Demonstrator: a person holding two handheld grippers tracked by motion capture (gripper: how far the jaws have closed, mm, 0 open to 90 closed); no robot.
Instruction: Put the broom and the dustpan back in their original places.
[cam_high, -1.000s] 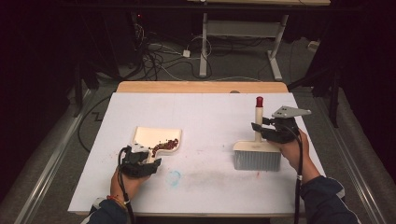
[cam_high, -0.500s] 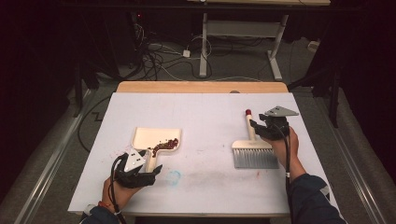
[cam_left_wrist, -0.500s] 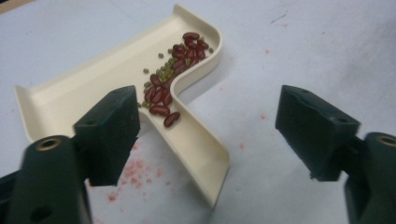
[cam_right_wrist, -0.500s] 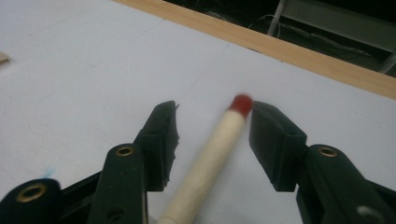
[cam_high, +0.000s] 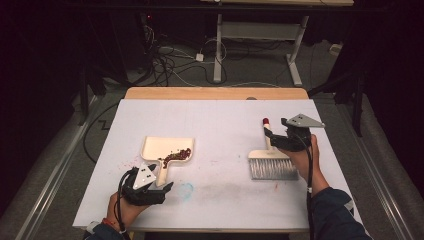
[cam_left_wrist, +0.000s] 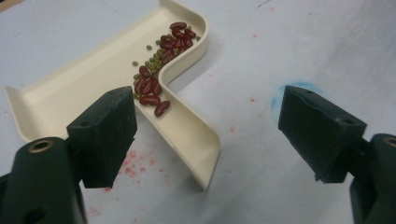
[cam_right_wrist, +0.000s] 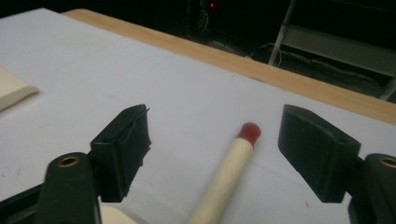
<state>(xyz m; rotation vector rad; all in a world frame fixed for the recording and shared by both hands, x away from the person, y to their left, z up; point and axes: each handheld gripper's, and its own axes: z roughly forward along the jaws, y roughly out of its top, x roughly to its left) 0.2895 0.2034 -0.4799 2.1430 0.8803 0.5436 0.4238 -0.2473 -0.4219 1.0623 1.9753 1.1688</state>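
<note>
Both tools look set down now, so the sound move is to draw each hand straight back and level, leaving the load in the pan undisturbed. Nearest, the left gripper (cam_high: 150, 186) has just been opening; its jaws stand released either side of the dustpan (cam_left_wrist: 112, 79) handle, which lies between them untouched, beans (cam_left_wrist: 161, 56) heaped along the pan's right wall. Farther right on the bench (cam_high: 220, 125), the right gripper (cam_high: 285, 137) has also just been opening, jaws apart around the brush (cam_high: 272, 162) handle, its red tip pointing away.
</note>
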